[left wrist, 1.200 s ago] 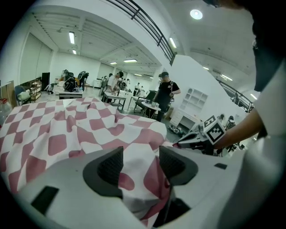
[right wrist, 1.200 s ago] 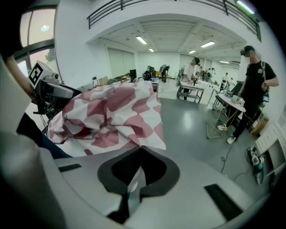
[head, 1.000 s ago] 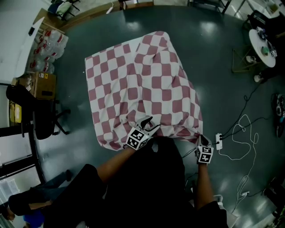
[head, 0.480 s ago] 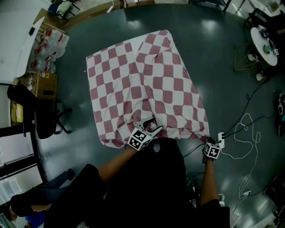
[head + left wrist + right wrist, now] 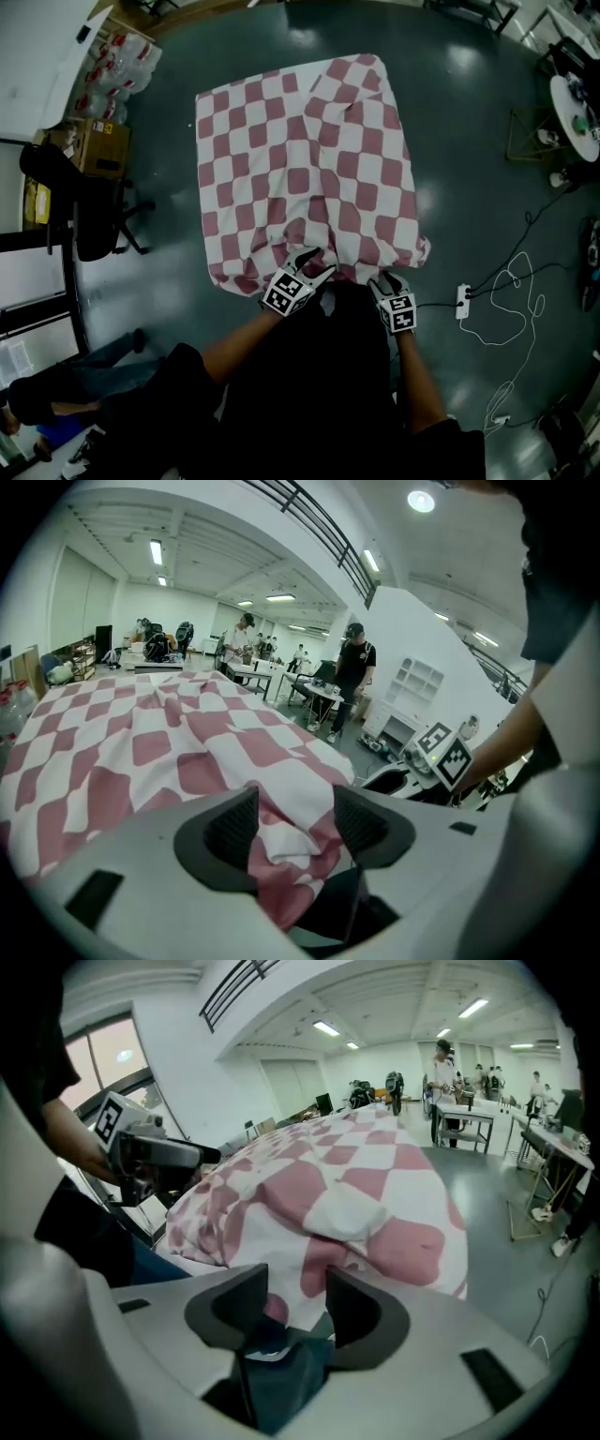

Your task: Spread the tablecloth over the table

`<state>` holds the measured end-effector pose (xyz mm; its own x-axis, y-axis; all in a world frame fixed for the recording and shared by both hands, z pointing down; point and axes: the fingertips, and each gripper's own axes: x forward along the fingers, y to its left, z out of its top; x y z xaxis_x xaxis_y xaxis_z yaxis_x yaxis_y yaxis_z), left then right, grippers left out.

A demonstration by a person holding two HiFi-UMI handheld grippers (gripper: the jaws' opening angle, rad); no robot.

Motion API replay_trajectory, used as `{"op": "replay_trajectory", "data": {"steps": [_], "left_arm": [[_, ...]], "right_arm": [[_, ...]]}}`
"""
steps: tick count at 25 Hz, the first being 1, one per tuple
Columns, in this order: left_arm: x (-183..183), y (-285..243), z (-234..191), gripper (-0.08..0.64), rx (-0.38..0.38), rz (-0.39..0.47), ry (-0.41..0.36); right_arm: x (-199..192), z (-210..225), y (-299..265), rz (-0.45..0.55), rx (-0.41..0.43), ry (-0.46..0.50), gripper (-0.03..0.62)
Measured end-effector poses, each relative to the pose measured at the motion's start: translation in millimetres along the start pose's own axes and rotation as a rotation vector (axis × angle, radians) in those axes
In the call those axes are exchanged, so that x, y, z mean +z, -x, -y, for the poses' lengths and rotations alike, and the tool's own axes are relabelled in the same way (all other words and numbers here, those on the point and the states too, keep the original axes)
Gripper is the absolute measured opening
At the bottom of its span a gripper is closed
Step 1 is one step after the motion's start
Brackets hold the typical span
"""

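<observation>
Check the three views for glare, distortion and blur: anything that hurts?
Head view: fisheye bend toward the edges, ceiling-light glare spots on the glossy floor, tablecloth sharp and evenly lit. Left gripper view: heavy barrel distortion, dark vignetted corners, ceiling lamp blown out white. Right gripper view: same bend and vignette, no motion blur visible on the cloth.

a red-and-white checked tablecloth [image 5: 300, 169] lies spread ahead of both tongs, wrinkled toward them. the left tongs [image 5: 314, 265] sit on its bunched near hem. the right tongs [image 5: 384, 281], just to their right, are at the same hem. their jaws have just been opening, with cloth seemingly between them. a white power strip [image 5: 460, 300] lies on the floor, right of the right tongs.
</observation>
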<state>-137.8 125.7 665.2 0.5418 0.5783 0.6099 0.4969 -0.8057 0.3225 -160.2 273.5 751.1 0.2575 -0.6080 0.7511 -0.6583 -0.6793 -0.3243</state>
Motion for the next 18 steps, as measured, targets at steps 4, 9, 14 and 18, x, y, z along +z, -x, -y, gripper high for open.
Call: {"op": "replay_trajectory", "data": {"steps": [4,9,14,18], "left_arm": [[-21.0,17.6,-0.6,0.252,0.068,0.015,0.055],[-52.5,42.2,-5.2,0.252,0.110,0.026,0.115],[-76.5,58.8,-6.9,0.252,0.070,0.022,0.086],[-94.4,73.8,-9.5,0.252,0.042,0.039,0.062]], "right_arm": [[-6.1,8.5,-21.8,0.000,-0.047,-0.137,0.191],[-4.0,12.6,0.7,0.091,-0.084,-0.228,0.018],[4.5,7.1,50.2,0.242,-0.127,-0.305,0.015],[21.9,-3.7,95.0,0.418,-0.143,-0.364,0.014]]}}
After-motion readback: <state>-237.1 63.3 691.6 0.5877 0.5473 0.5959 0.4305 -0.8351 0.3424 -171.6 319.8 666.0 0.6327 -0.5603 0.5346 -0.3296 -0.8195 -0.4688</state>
